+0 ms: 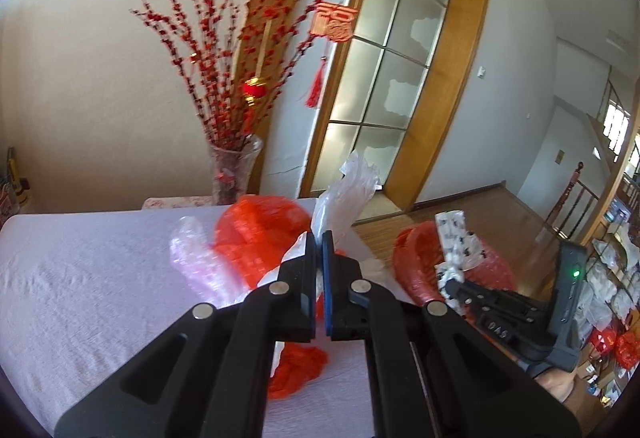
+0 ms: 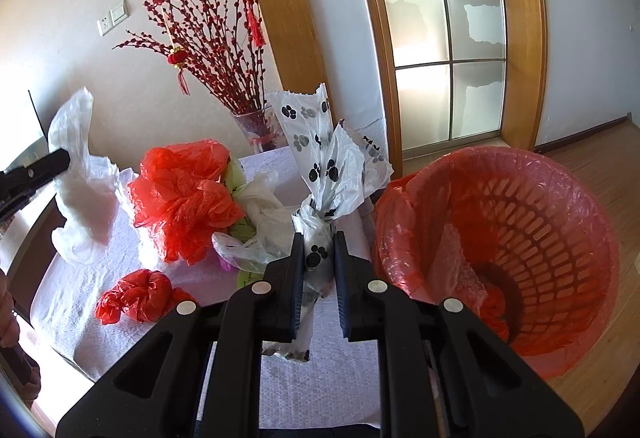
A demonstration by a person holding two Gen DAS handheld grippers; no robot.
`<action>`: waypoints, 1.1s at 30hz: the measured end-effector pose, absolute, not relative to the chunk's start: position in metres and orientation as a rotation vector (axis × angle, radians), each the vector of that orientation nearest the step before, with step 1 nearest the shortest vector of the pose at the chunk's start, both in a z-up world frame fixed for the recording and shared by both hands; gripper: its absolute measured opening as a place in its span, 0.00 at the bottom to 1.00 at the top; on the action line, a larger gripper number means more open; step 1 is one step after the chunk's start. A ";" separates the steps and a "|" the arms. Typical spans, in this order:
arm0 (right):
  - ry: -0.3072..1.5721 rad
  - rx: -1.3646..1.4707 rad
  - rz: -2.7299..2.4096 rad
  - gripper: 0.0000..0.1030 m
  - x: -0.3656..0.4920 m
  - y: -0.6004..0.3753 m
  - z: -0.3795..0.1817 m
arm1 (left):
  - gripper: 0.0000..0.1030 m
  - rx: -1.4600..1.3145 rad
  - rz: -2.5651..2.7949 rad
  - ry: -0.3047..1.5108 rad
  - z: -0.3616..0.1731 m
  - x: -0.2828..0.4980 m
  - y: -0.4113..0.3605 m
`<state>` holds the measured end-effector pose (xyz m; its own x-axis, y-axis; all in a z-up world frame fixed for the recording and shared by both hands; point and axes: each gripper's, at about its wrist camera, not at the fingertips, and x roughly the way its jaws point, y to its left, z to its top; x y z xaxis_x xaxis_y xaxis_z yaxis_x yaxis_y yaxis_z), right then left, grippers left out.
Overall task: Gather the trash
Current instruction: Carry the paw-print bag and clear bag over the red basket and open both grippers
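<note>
Trash: right gripper [image 2: 317, 258] clamps a paw-print plastic bag [image 2: 332, 166] between nearly closed fingers, above the table's right edge. Just right of that edge, on the wood floor, stands the red basket [image 2: 500, 230] with its red liner. Left gripper [image 1: 319, 258] is pinched tight on a clear plastic bag [image 1: 344, 194], lifted over the table [image 1: 80, 278]. Red bags [image 2: 180, 198] and white bags lie toward the far edge. Vase [image 2: 256, 130] of red branches beyond.

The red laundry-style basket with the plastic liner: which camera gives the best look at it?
The right wrist view. There the basket fills the right side, showing its slotted wall, red liner and some crumpled plastic inside. In the left wrist view the basket appears only in part, smaller, behind the right tongs and their paw-print bag.
</note>
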<state>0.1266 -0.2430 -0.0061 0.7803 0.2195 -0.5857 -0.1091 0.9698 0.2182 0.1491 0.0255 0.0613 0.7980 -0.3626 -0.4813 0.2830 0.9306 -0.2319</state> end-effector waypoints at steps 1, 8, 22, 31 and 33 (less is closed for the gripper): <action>0.651 0.176 0.174 0.14 0.126 -0.245 -0.006 | 0.04 -0.148 -0.356 0.540 0.064 0.151 0.020; 0.642 0.187 0.121 0.14 0.121 -0.266 -0.004 | 0.04 -0.140 -0.463 0.525 0.067 0.164 -0.036; 0.616 0.222 -0.061 0.14 0.112 -0.332 0.000 | 0.04 -0.176 -0.655 0.560 0.039 0.200 -0.143; 0.608 0.263 -0.148 0.14 0.110 -0.374 -0.005 | 0.04 -0.142 -0.749 0.616 0.013 0.215 -0.208; 0.604 0.268 -0.160 0.14 0.111 -0.381 -0.005 | 0.04 -0.141 -0.763 0.633 0.007 0.218 -0.218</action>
<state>0.1112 -0.3810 -0.0049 0.8123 -0.0704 -0.5790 0.2263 0.9530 0.2016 0.2176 -0.2178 0.0068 0.5488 -0.6824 -0.4828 0.6006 0.7236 -0.3401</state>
